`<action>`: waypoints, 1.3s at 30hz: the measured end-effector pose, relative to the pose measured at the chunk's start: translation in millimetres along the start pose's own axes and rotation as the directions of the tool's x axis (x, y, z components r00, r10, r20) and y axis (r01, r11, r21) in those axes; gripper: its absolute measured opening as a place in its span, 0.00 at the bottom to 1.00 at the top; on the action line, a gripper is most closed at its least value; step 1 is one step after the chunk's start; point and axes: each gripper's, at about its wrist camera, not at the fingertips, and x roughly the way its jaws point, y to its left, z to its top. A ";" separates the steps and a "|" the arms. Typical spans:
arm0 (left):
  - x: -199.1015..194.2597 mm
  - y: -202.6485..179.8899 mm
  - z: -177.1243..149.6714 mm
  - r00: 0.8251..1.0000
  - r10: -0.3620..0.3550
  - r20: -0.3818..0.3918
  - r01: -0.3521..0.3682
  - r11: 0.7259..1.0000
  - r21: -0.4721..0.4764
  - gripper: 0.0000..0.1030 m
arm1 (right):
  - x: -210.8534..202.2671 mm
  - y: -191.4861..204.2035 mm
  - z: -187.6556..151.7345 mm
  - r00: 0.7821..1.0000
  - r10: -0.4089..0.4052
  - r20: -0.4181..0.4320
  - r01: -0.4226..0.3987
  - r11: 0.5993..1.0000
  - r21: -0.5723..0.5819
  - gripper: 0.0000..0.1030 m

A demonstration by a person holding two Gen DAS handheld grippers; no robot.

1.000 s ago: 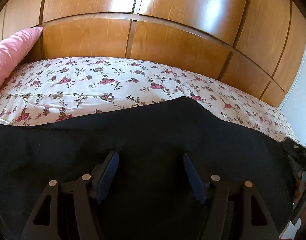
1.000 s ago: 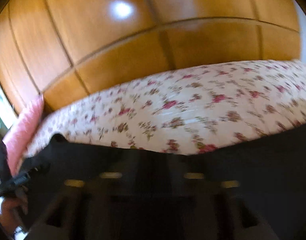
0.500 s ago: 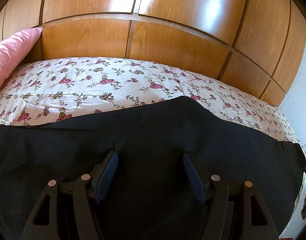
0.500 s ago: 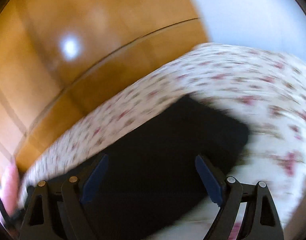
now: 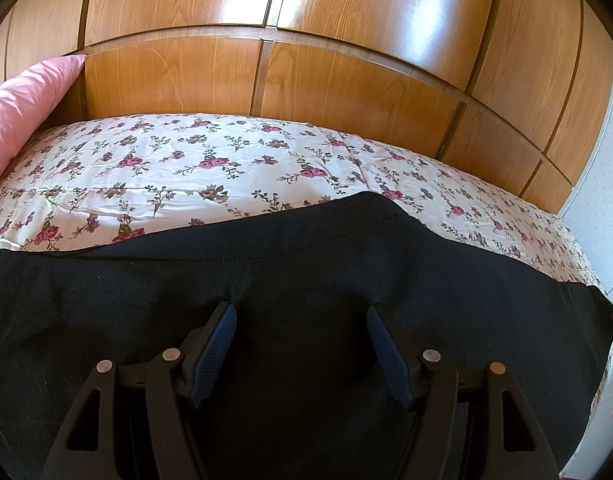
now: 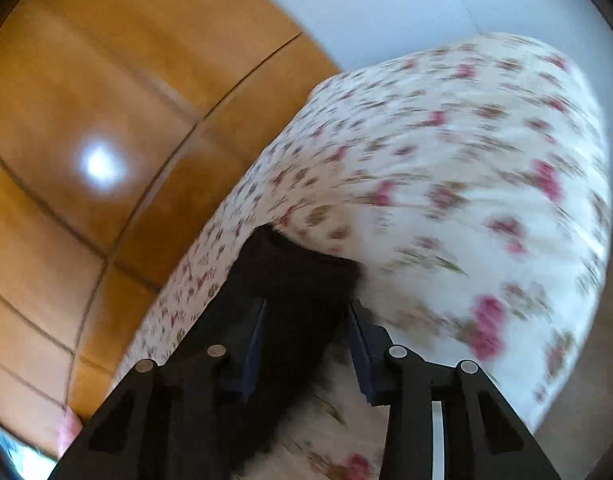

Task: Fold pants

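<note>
Black pants [image 5: 306,264] lie flat across the floral bed sheet [image 5: 210,160], filling the lower half of the left wrist view. My left gripper [image 5: 300,316] hovers open over the pants, holding nothing. In the right wrist view, which is blurred, my right gripper [image 6: 306,312] is open with its jaws either side of the narrow far end of the pants [image 6: 294,268], which lies on the sheet [image 6: 466,184]. I cannot tell whether the pads touch the cloth.
A wooden wardrobe [image 5: 306,60] runs behind the bed. A pink pillow [image 5: 22,104] lies at the left end. A white wall [image 6: 426,4] stands beyond the bed's right end, and the bed edge [image 6: 578,320] drops off to the right.
My right gripper has swung right along the pants to their end and its jaws have narrowed. The left gripper has stayed still and open.
</note>
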 end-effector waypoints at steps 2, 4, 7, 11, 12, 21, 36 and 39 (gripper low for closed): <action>0.0 0.1 0.1 1.000 -0.001 0.000 0.001 1.000 -0.001 0.67 | 4.7 20.4 9.3 1.000 -0.003 -0.029 0.002 0.998 -0.056 0.09; 0.2 0.1 0.0 1.000 -0.002 0.001 0.002 1.000 -0.002 0.67 | -5.1 46.7 24.4 0.997 0.080 0.000 -0.079 0.994 -0.076 0.09; 0.3 0.2 -0.1 1.000 -0.002 0.001 0.002 1.000 0.000 0.67 | -22.9 59.5 38.3 0.975 0.202 0.094 -0.199 0.979 -0.043 0.09; 0.3 0.6 -0.1 1.000 -0.004 0.002 0.004 1.000 -0.002 0.67 | -9.1 30.1 29.8 0.991 0.105 0.082 -0.108 0.994 0.030 0.09; 0.4 0.8 -0.1 1.000 -0.005 0.001 0.005 1.000 -0.003 0.67 | 5.3 12.8 20.4 0.997 0.067 0.029 -0.069 0.994 0.082 0.09; -0.2 0.0 -0.2 1.000 -0.003 0.002 0.003 1.000 -0.001 0.67 | -3.5 -24.5 -17.2 0.997 0.004 0.071 -0.013 0.992 0.128 0.75; -0.5 0.3 -0.4 1.000 -0.008 0.004 0.008 1.000 -0.009 0.67 | 32.5 -14.1 -13.0 0.995 0.071 0.064 -0.078 0.990 0.115 0.42; -0.2 -0.4 -0.3 1.000 -0.003 0.003 0.003 1.000 -0.005 0.67 | 37.8 -11.2 -13.2 0.993 0.115 0.020 -0.116 0.981 0.154 0.27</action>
